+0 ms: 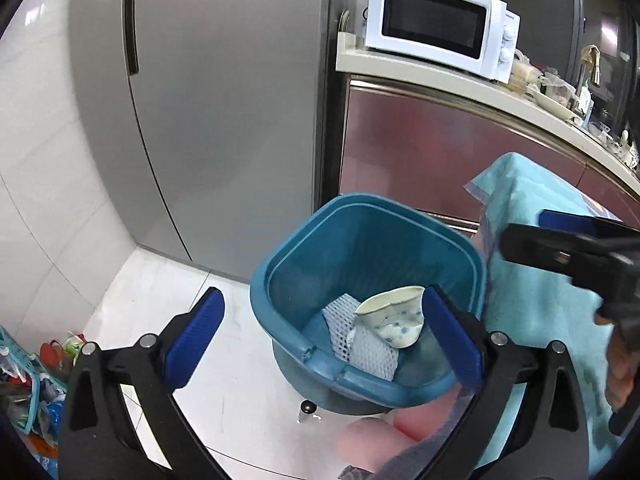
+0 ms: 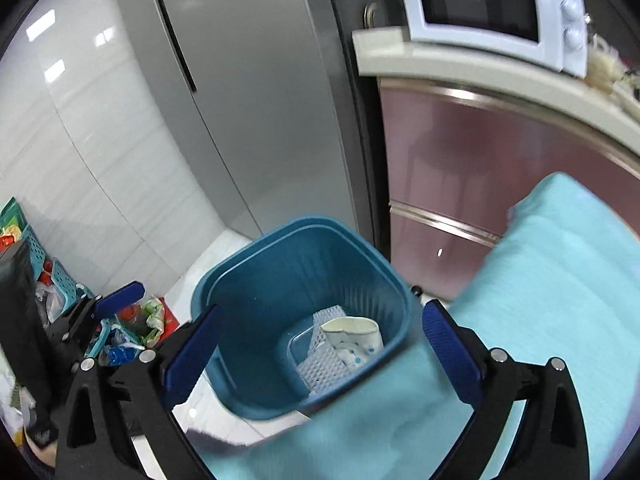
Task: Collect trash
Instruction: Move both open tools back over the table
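Observation:
A blue trash bin point(image 1: 280, 276) stands on the white floor beside a table under a light blue cloth point(image 1: 536, 304). Inside it lie a crushed paper cup point(image 1: 394, 320) with blue dots and a white foam net point(image 1: 360, 344). My left gripper point(image 1: 324, 336) is open and empty, just above the bin's near rim. My right gripper point(image 2: 320, 344) is open and empty, above the bin point(image 2: 256, 280); the cup point(image 2: 354, 338) and net point(image 2: 320, 364) show between its fingers. The right gripper also shows in the left wrist view point(image 1: 568, 240), and the left gripper in the right wrist view point(image 2: 116, 300).
A grey fridge point(image 1: 224, 112) stands behind the bin. A white microwave point(image 1: 436, 24) sits on the counter point(image 1: 460, 84) over pink cabinets. Baskets with packets and bags point(image 2: 52, 284) crowd the floor at the left. A faucet and dishes point(image 1: 560, 96) are at far right.

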Motion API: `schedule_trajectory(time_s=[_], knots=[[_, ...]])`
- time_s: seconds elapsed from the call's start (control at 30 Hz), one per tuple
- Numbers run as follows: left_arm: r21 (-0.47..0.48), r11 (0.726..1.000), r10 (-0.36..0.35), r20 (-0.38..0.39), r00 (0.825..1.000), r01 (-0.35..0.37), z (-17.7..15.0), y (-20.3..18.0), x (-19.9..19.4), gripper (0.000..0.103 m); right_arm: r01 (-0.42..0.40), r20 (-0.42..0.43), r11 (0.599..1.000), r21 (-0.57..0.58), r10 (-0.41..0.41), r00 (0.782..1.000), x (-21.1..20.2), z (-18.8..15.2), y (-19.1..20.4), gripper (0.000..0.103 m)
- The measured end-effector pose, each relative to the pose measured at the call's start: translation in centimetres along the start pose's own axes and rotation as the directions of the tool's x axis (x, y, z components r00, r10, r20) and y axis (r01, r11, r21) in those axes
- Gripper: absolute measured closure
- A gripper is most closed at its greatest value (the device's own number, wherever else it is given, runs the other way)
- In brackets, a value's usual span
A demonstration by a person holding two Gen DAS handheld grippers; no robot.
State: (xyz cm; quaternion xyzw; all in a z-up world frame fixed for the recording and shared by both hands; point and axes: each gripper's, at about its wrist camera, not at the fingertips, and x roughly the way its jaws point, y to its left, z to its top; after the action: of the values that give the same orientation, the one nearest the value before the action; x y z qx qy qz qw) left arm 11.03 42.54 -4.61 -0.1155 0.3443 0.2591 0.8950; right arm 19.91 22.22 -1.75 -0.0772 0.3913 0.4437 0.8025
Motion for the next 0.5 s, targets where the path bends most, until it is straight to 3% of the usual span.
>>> schedule_trajectory(time_s=[0.2, 0.4, 0.5], knots=[[0.039, 0.999, 0.028, 0.037, 0.999, -0.030, -0.6, -2.3, -4.0, 0.006, 0.016, 0.126, 1.000, 0.006, -0.017, 0.992, -6.9, -2.2, -1.0, 0.007], [0.097, 0.995, -0.011, 0.063, 0.998, 0.004, -1.5, -7.1, -8.2, 0.006, 0.039, 0.223, 0.999, 0.032, -0.045, 0.974, -13.5, -5.7, -2.7, 0.007], [0.114, 0.991, -0.073, 0.074, 0.995, 0.064, -2.4, -10.2, -10.7, 0.006, 0.052, 0.260, 0.997, 0.063, -0.067, 0.963, -16.8, -8.2, -3.9, 0.007]])
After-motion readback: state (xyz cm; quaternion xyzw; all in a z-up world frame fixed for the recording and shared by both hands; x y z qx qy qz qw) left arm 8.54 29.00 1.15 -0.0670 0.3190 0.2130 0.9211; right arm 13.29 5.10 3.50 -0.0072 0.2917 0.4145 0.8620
